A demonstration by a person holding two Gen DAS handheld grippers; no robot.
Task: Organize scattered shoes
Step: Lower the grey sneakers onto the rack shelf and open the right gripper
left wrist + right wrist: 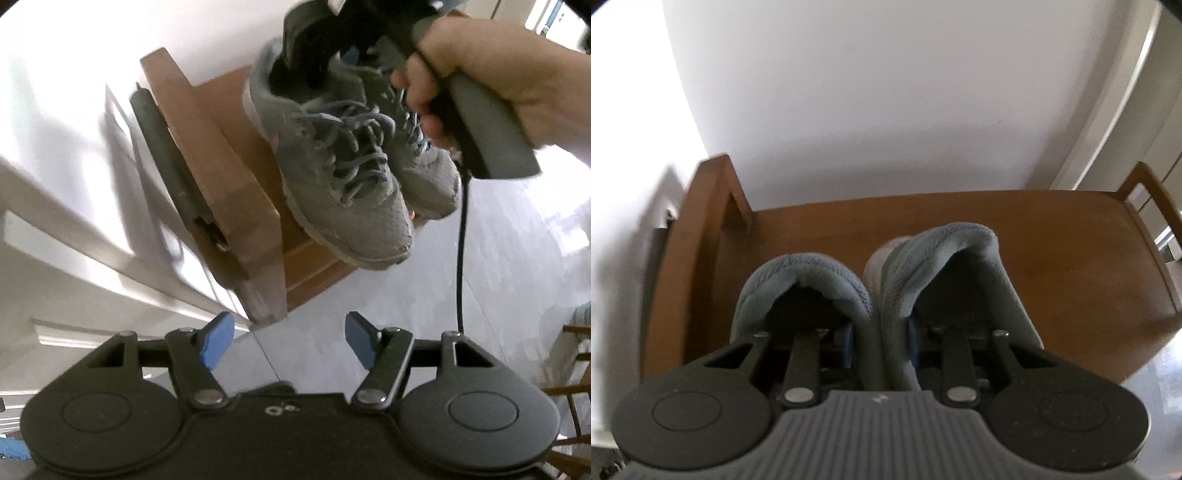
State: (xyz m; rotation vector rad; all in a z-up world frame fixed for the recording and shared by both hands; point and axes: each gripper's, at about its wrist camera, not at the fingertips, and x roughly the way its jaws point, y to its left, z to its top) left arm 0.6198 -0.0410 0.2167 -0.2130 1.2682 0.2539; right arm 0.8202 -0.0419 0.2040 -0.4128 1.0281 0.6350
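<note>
Step in hand: a pair of grey sneakers [343, 155] was judged to be on its way to the wooden bench [1052, 266] against the white wall [868, 92].
Right tongs [879, 341]: one finger was seen inside each shoe, and the two inner collars were pinched together between the blue pads [847, 341].
Right hand [476, 70]: it was seen wrapped round the grey handle, with a black cable [461, 236] trailing below.
Pair's place: the shoes were held in the air above the tabletop, toes hanging down and forward; no contact with the wood was seen.
Left tongs [290, 341]: spread, with nothing between them, held over the pale floor [480, 277] near the bench's end.
Doing it well: the pinch would best be kept firm until both soles rest flat, since only the collars were gripped and a shoe could slip.
Placement: the pair would best be lowered heels toward the wall, square to the edge, between the two side rails.
Blur: fine detail of the laces was not clear.
</note>
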